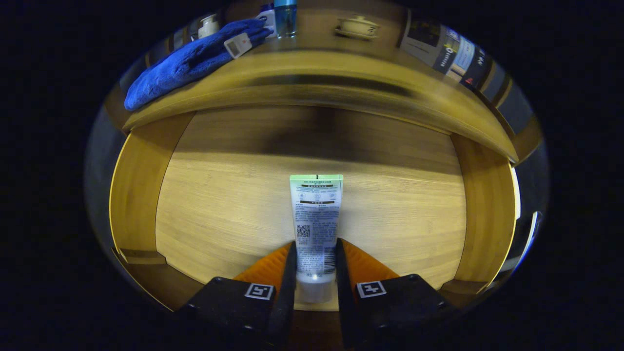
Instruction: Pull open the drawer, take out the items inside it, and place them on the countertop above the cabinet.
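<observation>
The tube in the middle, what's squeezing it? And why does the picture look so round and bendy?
The camera rides on a hand-held gripper, a tool a person carries, and looks forward along its two fingers. Its lens bends everything round. The fingers sit tight against both sides of a white tube with a green end, so it seems gripped. Under it is the wooden floor of an open drawer. Beyond the drawer is the countertop, where a blue towel, a small bottle and a little lidded cup already sit. The tube probably goes up there next.
</observation>
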{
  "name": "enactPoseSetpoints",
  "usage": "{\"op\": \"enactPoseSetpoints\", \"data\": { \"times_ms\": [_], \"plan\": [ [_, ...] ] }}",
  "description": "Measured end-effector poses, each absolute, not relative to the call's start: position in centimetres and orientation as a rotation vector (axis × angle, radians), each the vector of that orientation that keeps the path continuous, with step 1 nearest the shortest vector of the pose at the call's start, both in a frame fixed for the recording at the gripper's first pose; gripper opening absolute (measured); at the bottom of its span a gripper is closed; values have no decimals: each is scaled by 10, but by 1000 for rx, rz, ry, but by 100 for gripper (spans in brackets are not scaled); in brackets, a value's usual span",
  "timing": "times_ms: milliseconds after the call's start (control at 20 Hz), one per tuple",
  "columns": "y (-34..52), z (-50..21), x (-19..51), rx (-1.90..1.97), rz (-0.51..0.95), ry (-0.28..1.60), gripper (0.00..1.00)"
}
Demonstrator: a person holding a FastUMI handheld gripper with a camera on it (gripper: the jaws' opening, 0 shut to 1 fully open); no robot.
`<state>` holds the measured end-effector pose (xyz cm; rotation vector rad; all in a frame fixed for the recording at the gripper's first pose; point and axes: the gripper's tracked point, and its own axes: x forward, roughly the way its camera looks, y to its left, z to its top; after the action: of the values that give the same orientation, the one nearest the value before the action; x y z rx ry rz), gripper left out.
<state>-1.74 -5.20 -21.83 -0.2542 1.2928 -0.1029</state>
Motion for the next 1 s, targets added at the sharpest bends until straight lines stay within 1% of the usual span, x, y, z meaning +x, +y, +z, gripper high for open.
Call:
{"op": "enactPoseSetpoints", "data": {
  "times_ms": [200, 500, 700, 1000],
  "plan": [
    [-46, -200, -17, -208, -110, 1243, 48],
    [-35, -142, -26, -206, -68, 1201, 48],
    [-26, -104, -10, -202, -52, 1147, 48],
    [-14, -65, 39, -224, -48, 1088, 48]
  ]
}}
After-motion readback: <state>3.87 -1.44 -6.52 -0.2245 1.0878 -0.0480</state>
